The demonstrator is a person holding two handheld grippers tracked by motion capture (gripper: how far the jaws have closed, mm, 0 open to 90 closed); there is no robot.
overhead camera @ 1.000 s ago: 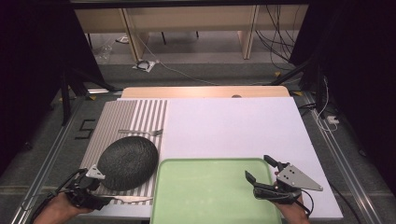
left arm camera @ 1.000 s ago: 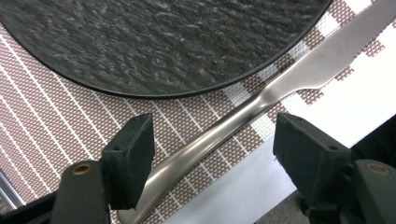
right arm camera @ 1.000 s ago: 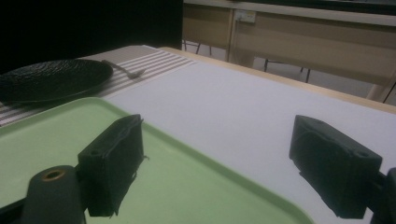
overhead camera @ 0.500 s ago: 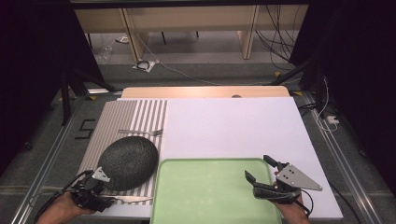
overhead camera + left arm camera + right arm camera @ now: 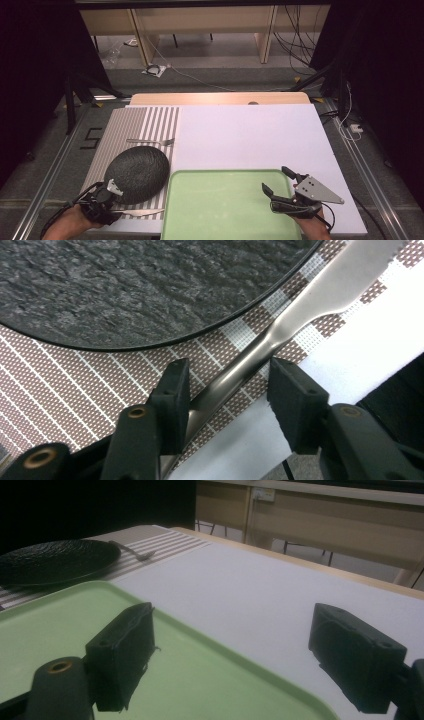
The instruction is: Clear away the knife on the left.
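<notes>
A metal knife (image 5: 142,212) lies on the striped placemat (image 5: 125,125), just in front of a dark textured plate (image 5: 137,172). My left gripper (image 5: 112,202) is low over the knife's handle end. In the left gripper view the left gripper (image 5: 227,390) is open, its jaws straddling the knife (image 5: 235,375), whose handle lies against the left-hand jaw. The plate (image 5: 125,285) curves just beyond. My right gripper (image 5: 275,179) stands open with nothing in it at the right end of a green tray (image 5: 225,210). The right gripper (image 5: 235,645) hovers there above the tray (image 5: 60,625).
A fork (image 5: 150,141) lies on the placemat behind the plate. The white table cover (image 5: 250,135) stretches behind the tray. The table's near edge runs close below the knife. Cables and wooden furniture legs are on the floor beyond the table.
My left gripper has crept slightly right and down onto the knife handle. The right gripper has not moved.
</notes>
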